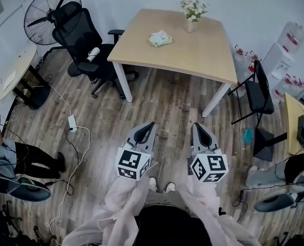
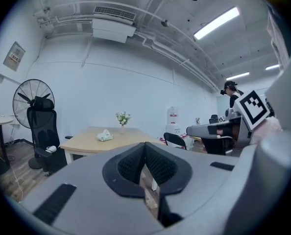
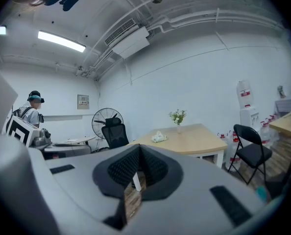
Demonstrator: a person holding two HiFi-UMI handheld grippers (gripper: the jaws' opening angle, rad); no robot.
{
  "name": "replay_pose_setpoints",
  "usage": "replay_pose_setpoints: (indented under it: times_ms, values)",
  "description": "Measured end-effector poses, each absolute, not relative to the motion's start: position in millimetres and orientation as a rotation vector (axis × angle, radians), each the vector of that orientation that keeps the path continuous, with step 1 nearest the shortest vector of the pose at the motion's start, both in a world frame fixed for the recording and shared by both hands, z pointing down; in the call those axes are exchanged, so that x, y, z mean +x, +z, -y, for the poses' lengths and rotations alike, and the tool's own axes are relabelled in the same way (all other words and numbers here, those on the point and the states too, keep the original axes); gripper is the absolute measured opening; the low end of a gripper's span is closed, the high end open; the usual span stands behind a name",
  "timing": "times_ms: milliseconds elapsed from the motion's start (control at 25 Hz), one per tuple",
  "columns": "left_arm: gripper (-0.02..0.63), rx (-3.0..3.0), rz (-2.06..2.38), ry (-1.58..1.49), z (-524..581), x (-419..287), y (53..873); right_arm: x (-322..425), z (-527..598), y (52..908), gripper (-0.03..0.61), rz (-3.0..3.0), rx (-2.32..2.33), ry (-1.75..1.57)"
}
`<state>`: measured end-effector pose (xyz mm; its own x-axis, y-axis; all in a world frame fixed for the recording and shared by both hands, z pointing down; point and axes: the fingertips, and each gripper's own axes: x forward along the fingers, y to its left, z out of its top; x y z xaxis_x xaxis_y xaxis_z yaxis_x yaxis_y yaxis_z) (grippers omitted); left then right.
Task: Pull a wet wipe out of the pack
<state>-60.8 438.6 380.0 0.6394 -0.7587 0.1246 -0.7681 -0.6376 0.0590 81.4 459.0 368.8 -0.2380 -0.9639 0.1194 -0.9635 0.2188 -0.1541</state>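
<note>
The wet wipe pack (image 1: 160, 38) lies on the far half of the bench (image 1: 203, 55), near a vase of flowers (image 1: 192, 15) and well apart from the person standing back on the wooden floor (image 1: 162, 101). The left hand-held gripper (image 1: 151, 124) and right hand-held gripper (image 1: 196, 125) are both pressed together and empty. They are held side by side toward the bench, probably because the approach has not begun.

pale-green soft plastic wipe pack (image 1: 160, 38), near left edge of light wooden square table (image 1: 203, 53): too small to tell whether a wipe sticks out | seated person in grey top (image 1: 1, 151): cut off by picture's left edge | dark-clothed seated person (image 1: 298, 167): cut off by right edge
</note>
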Motion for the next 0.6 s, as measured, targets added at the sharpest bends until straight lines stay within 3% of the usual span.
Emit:
replay_pose_setpoints:
  times_ms: [600]
  values:
    - [0.011,2.789,1.285,0.198,-404,-108,393,34,-424,375,0.011,-2.416,-1.971,-0.287]
